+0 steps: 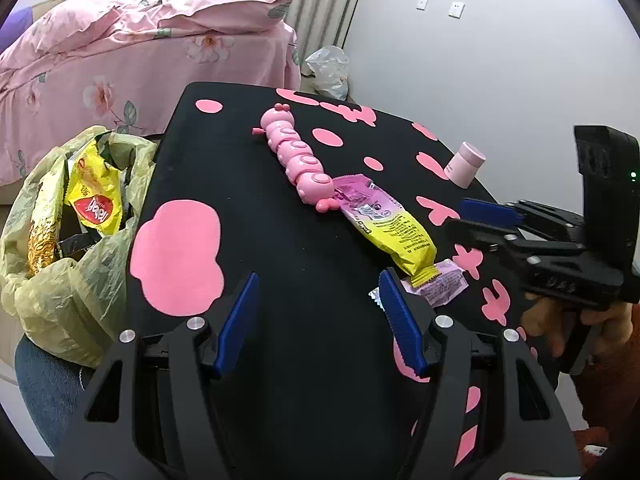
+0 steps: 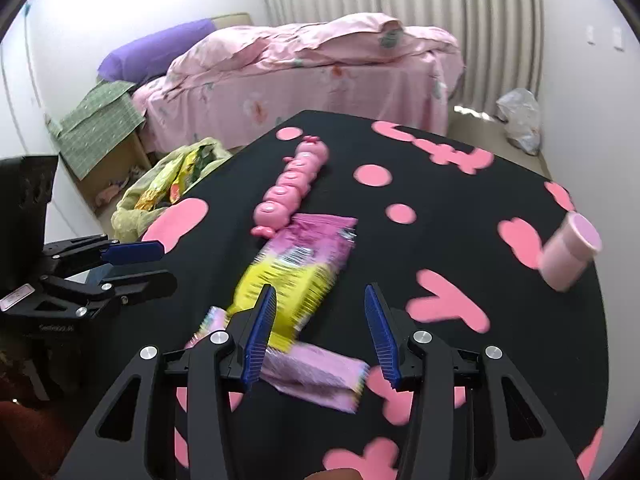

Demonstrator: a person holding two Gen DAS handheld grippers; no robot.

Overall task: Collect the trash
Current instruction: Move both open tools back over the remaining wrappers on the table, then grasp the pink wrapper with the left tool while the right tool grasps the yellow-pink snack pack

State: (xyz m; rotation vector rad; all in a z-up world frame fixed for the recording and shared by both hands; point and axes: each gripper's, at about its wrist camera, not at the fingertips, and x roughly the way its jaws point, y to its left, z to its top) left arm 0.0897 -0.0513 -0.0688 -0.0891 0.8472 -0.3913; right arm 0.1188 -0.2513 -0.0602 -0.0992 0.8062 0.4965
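A purple and yellow snack wrapper (image 1: pixel 384 224) (image 2: pixel 304 264) lies on the black table with pink patches (image 1: pixel 280 240) (image 2: pixel 440 208). A small pink wrapper (image 1: pixel 440 284) (image 2: pixel 316 376) lies at its near end. My left gripper (image 1: pixel 320 292) (image 2: pixel 166 264) is open over bare table, left of both wrappers, with nothing between its fingers. My right gripper (image 2: pixel 320 312) (image 1: pixel 460 216) is open just above the two wrappers, and its pads touch neither. A yellow-green trash bag (image 1: pixel 80 220) (image 2: pixel 172 184) with several wrappers inside hangs off the table's left edge.
A pink caterpillar toy (image 1: pixel 296 156) (image 2: pixel 292 188) lies beyond the big wrapper, touching it. A pink cup (image 1: pixel 464 164) (image 2: pixel 568 252) stands near the right edge. Behind are a bed with pink bedding (image 2: pixel 320 72), a cardboard box (image 2: pixel 108 160) and a white plastic bag (image 2: pixel 520 120).
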